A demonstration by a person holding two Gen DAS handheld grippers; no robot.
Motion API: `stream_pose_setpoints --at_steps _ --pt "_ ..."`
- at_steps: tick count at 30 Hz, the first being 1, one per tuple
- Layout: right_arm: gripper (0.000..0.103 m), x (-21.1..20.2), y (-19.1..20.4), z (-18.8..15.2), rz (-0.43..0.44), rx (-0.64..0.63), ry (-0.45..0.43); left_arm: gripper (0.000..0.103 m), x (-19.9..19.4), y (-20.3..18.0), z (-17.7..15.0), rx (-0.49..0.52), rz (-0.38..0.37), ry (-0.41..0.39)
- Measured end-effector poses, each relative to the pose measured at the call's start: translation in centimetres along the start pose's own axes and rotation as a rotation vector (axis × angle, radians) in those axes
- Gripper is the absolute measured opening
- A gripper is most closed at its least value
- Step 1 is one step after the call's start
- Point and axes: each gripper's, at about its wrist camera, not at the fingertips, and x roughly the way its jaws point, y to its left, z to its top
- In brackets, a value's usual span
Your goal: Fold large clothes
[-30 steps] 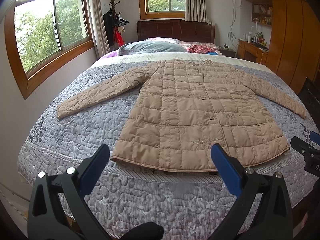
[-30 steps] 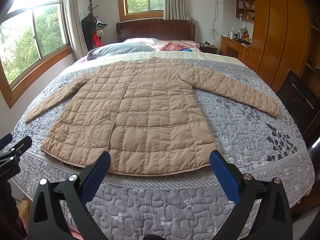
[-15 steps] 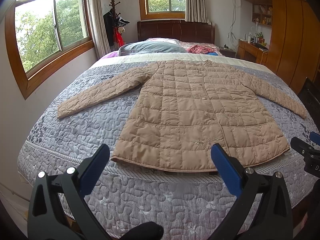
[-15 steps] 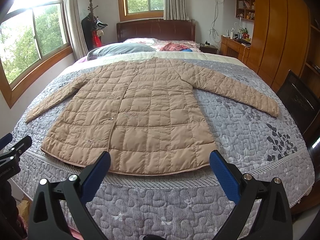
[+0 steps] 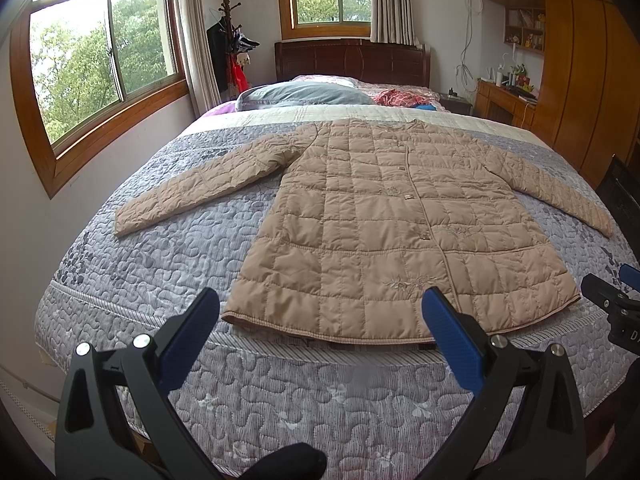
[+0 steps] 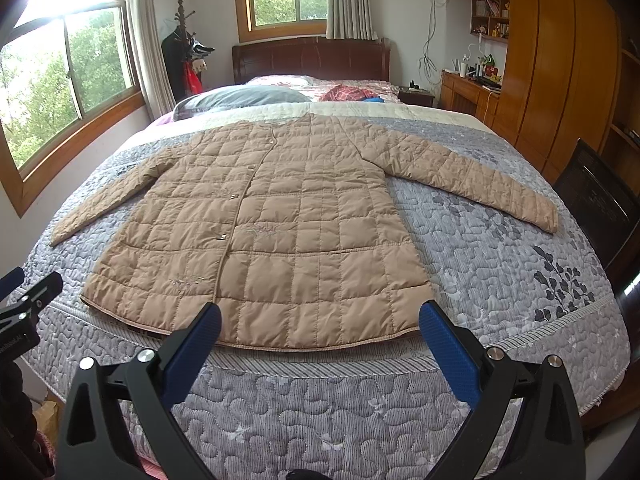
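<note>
A tan quilted coat (image 5: pixel 384 224) (image 6: pixel 272 232) lies flat and buttoned on the bed, front up, both sleeves spread outward, hem toward me. My left gripper (image 5: pixel 320 308) hovers open over the bed's foot, just short of the hem's left half, nothing between its blue pads. My right gripper (image 6: pixel 320 312) is likewise open and holds nothing, near the hem's right half. Each gripper's tip also shows at the edge of the other's view: the right gripper (image 5: pixel 612 300) and the left gripper (image 6: pixel 28 296).
The bed's grey quilted cover (image 5: pixel 168 248) (image 6: pixel 500 264) surrounds the coat. Pillows (image 5: pixel 304 94) and loose clothes (image 6: pixel 352 92) lie at the headboard. A coat rack (image 5: pixel 232 52) stands far left; a wooden desk and wardrobe (image 6: pixel 560 80) and a dark chair (image 6: pixel 600 200) are right.
</note>
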Motion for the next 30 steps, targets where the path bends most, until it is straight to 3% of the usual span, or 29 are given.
stream_pose_setpoints --at_steps 30 --pt "0.099 0.33 0.02 -0.09 0.005 0.002 0.004 0.100 0.20 -0.11 0.38 0.001 0.001 0.002"
